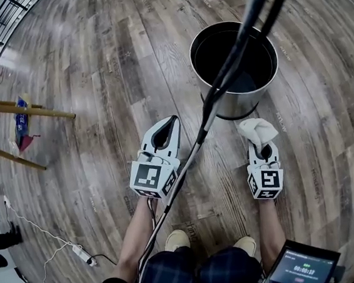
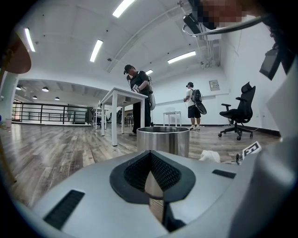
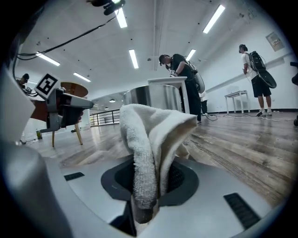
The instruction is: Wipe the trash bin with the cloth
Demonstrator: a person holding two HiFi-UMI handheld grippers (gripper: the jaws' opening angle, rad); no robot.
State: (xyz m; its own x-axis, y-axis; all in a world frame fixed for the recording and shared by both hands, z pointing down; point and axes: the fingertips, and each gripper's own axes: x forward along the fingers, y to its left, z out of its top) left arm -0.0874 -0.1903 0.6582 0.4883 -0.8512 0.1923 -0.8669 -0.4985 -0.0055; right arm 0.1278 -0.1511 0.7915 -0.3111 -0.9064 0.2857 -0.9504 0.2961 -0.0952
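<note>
Steel bin [image 1: 236, 104] not wiped yet, cloth [image 1: 257, 130] in hand

White cloth was clamped in the right claw [image 1: 260, 145], bunched, its long axis running out past the jaws toward the bin, near it but not touching. Left claw [image 1: 174, 122] was clenched on nothing. Bin stood upright on the floor ahead, mouth up, long axis vertical. Wiping looked unstarted, with approach and all wiping left.
</note>
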